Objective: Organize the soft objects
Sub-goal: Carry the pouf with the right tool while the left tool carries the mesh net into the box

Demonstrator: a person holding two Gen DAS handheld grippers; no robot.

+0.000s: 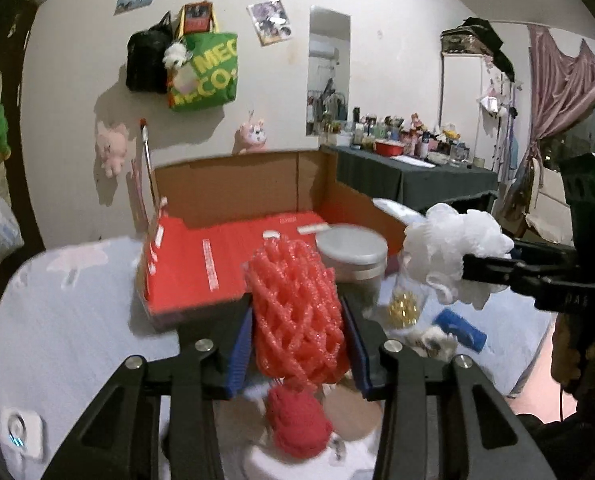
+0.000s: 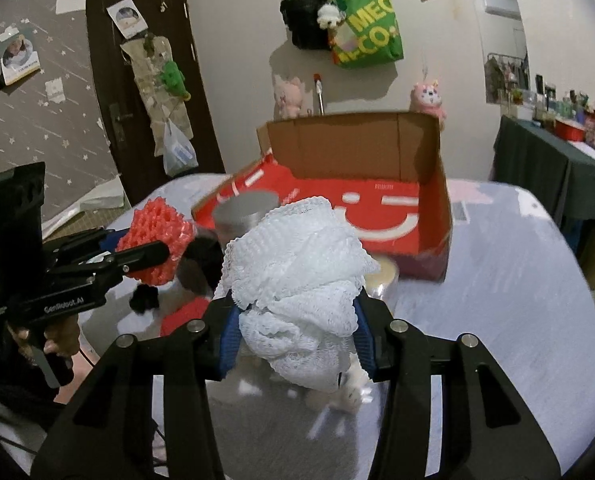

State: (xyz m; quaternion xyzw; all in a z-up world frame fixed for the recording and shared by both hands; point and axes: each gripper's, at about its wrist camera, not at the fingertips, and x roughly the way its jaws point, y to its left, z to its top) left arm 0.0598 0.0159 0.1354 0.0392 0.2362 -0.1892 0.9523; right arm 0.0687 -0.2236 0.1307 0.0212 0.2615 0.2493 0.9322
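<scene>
Coral-pink foam netting (image 1: 297,312), a stretchy tube of open diamond mesh, sits clamped between the blue ribbed pads of my left gripper (image 1: 297,344), squeezed in at the sides and bulging above them. I hold that gripper lifted off the table, nose tipped slightly down toward the red-printed cardboard box (image 1: 225,256) ahead. Just under the netting, blurred, lies a red fuzzy ball (image 1: 297,420) on something round and white that I cannot make out.

My right gripper (image 2: 297,336) is tilted the same way and pinches a white mesh bath pouf (image 2: 297,280), a crumpled bundle of fine frilly net that spills over both pads. From the left camera it shows as a fluffy white clump (image 1: 457,256) caught between the black fingers, held up in the air to the right of the box. A hand (image 2: 57,340) wraps the left gripper's handle in the right camera's view.

Between the two grippers and near the box's front stands a round grey-lidded tin (image 1: 353,256). The box is open, with plain brown corrugated flaps standing up at the back and glossy red panels with white markings inside. The table is covered in a pale, smooth cloth (image 2: 517,300).
</scene>
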